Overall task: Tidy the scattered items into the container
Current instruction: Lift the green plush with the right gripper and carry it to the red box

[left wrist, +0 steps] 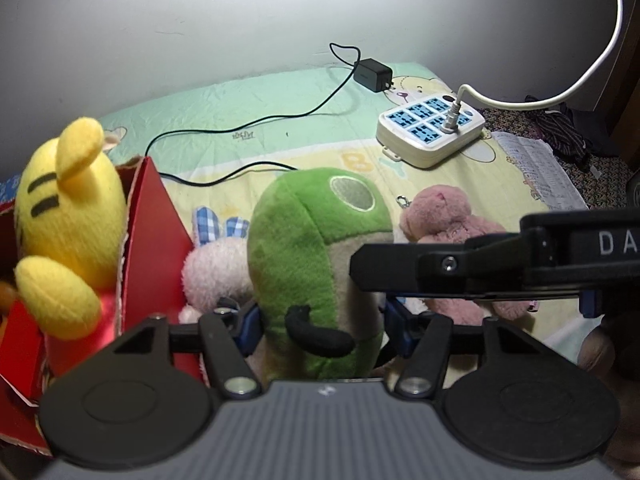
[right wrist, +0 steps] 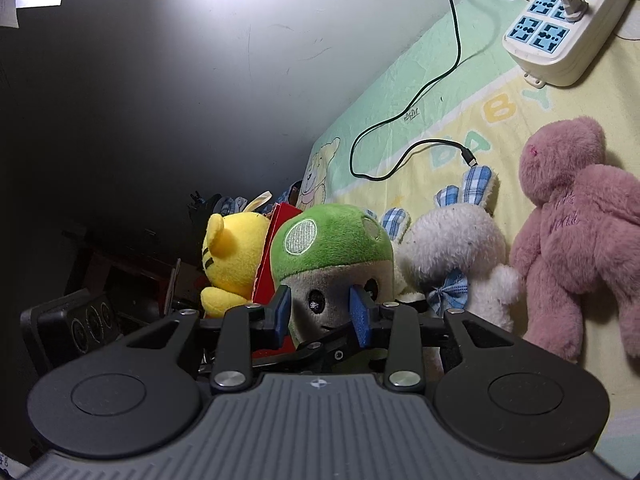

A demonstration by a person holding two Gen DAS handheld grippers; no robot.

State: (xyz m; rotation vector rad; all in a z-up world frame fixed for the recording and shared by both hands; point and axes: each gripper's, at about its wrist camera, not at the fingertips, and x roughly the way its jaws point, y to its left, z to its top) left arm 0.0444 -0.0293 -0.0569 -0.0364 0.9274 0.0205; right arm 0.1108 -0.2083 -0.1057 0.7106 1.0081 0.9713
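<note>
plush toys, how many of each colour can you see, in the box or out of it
yellow plush, in the red box: 1
green mushroom plush, between the pads of both hand-held grippers: 1
white bunny plush, on the bed: 1
pink bear plush, on the bed: 1
total: 4

A bed sheet [right wrist: 440, 92], pale green and yellow with bear prints and letters, is spread over the bed. On it, just beyond the right fingers, a white rabbit toy [right wrist: 452, 252] is laid, and right of it, touching, a pink bear toy [right wrist: 576, 240]. Left of the left fingers a red box [left wrist: 156, 232] is set. Far beyond the fingers a black cable [left wrist: 240, 128] is trailed to a black charger [left wrist: 372, 74], with a white power strip [left wrist: 430, 130] to the right.
</note>
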